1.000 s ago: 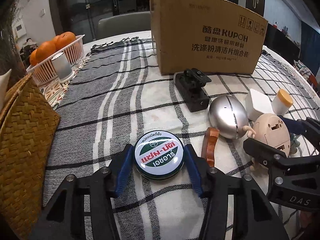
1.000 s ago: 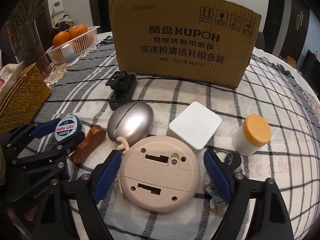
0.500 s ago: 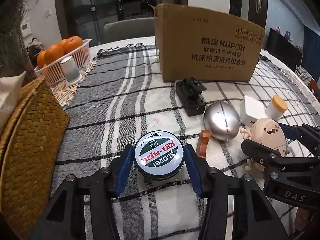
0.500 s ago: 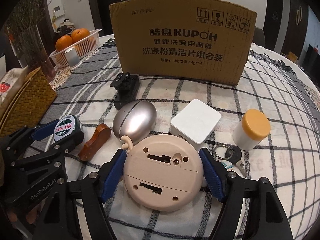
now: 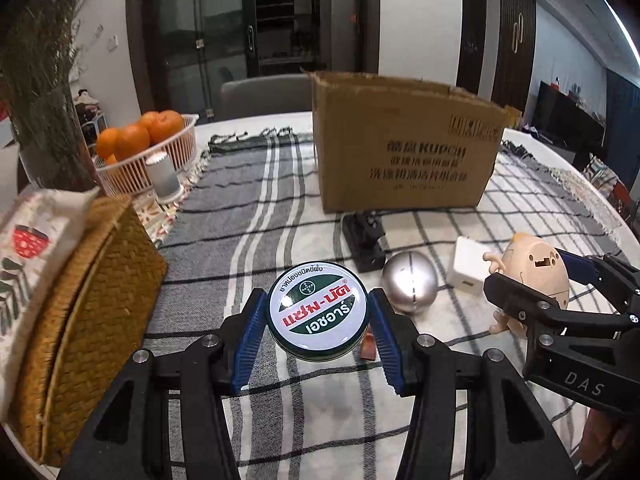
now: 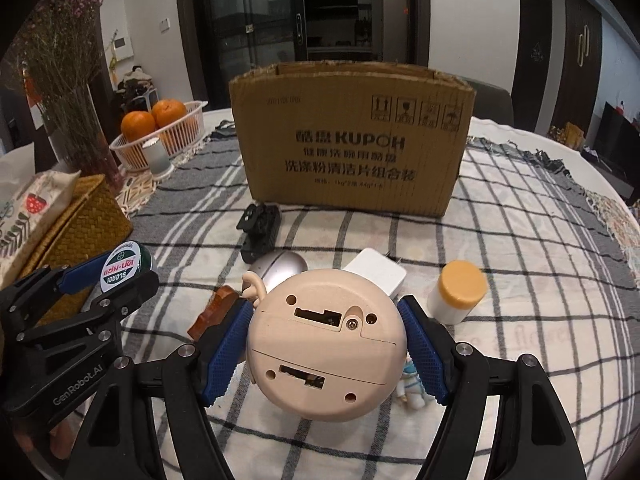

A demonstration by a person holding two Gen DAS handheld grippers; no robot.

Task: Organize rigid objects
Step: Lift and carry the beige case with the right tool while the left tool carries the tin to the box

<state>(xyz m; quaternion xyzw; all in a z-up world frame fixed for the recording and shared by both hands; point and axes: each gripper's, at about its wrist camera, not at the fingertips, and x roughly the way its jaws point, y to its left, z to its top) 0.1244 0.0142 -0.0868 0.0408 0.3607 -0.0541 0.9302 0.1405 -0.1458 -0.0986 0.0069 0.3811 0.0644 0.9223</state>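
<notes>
Both hand-held grippers now hold loads off the cloth — left tin, right toy.

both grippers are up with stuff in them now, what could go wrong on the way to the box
1. The left gripper holds the round tin only by its curved rim, so it could slip out.
2. The right gripper pinches the beige round toy across its smooth sides, and it may twist or drop.
3. The cardboard box has a tall front wall; a low carry could knock it, or clip the silver egg.
</notes>
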